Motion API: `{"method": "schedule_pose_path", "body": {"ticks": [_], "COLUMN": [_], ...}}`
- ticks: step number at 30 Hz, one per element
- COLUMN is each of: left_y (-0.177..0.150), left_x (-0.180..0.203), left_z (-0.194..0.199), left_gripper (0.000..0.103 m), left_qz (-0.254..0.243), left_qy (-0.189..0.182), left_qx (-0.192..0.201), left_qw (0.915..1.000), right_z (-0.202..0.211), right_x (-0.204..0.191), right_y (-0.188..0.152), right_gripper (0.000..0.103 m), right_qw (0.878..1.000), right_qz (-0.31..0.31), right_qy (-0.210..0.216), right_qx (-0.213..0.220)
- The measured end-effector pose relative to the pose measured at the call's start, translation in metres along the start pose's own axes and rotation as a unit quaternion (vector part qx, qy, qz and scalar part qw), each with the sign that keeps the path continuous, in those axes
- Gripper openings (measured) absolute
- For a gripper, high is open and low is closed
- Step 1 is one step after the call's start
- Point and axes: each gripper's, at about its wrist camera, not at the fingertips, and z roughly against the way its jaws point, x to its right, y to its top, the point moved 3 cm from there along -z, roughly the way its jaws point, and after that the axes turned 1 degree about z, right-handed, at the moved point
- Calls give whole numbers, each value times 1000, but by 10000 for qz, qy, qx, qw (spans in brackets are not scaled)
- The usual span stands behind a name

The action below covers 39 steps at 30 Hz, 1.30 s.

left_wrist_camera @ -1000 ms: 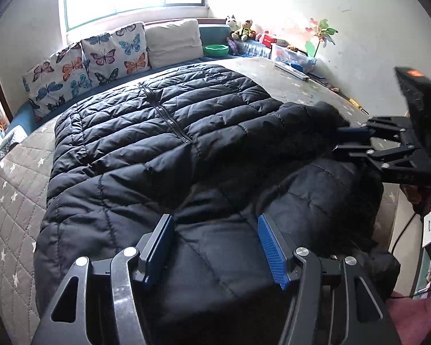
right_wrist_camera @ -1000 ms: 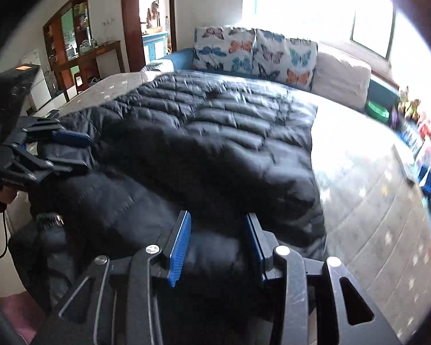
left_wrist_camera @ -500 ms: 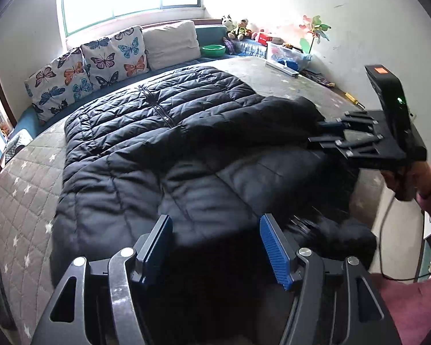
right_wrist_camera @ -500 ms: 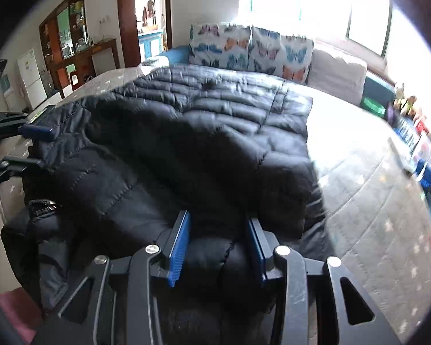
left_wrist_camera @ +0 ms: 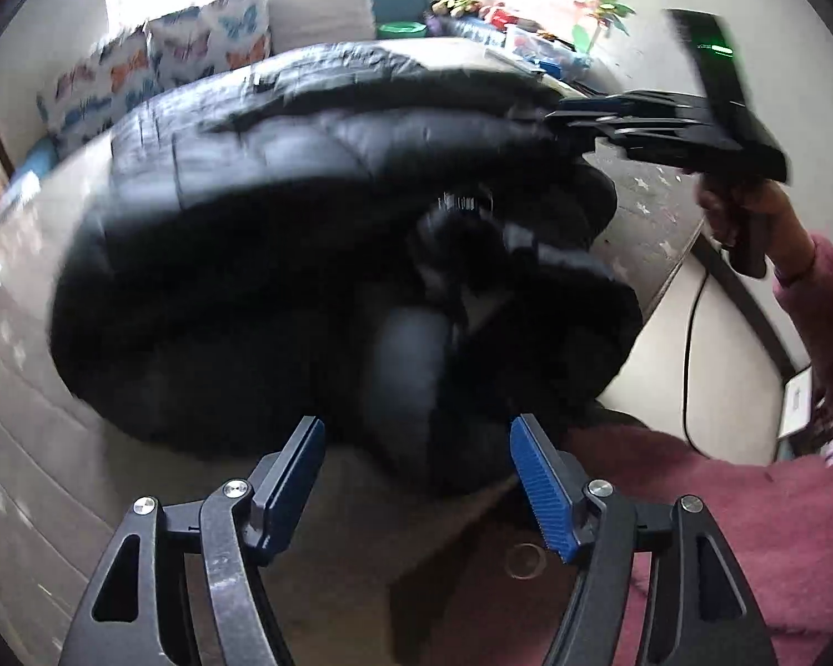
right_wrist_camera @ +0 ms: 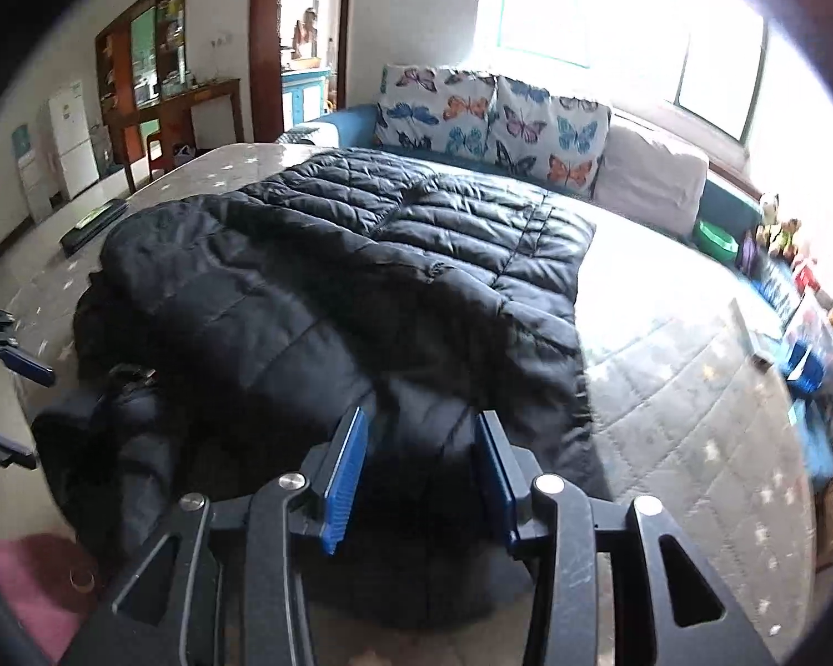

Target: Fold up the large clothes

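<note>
Lying bunched on the quilted bed, black puffer jacket hangs partly over the near edge. Left gripper jaws opening, wide, nothing pinched. Right gripper jaws opening, narrower, jacket fabric between the pads, grip unclear. Butterfly pillows behind.

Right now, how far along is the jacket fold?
Done: one side of the black puffer jacket is already folded over onto its body on the bed. In hand: nothing gripped; the left gripper is opening clear of the jacket, the right gripper is opening with fabric between its jaws. Left: the bunched near end hanging over the bed edge, then the remaining folds.
</note>
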Motion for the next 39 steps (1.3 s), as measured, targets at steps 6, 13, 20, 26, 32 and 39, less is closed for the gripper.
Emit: {"method": "schedule_pose_path", "body": {"ticks": [6, 13, 20, 26, 32, 39], "left_y": [-19, -10, 20, 36, 28, 2], "left_x": [1, 7, -8, -6, -5, -2], "left_z": [-23, -11, 28, 39, 42, 59], "left_gripper": [71, 33, 17, 17, 22, 60], "left_qz": [501, 301, 328, 196, -68, -443], "left_qy": [-399, -369, -445, -435, -302, -174], "left_qx": [-281, 23, 545, 565, 445, 798], "left_qw": [9976, 9989, 9970, 9973, 9985, 9957], "right_z": [28, 20, 13, 10, 10, 22], "right_x": [-13, -40, -96, -122, -115, -74], "right_y": [-28, -79, -92, -63, -34, 14], "right_gripper": [49, 49, 49, 55, 37, 22], "right_qw": [9984, 9920, 9771, 9753, 9834, 9883], "right_qz": [564, 1097, 2043, 2069, 1479, 426], "right_qy": [91, 416, 583, 299, 792, 1339], "right_qx": [-32, -455, -145, 709, 690, 600]}}
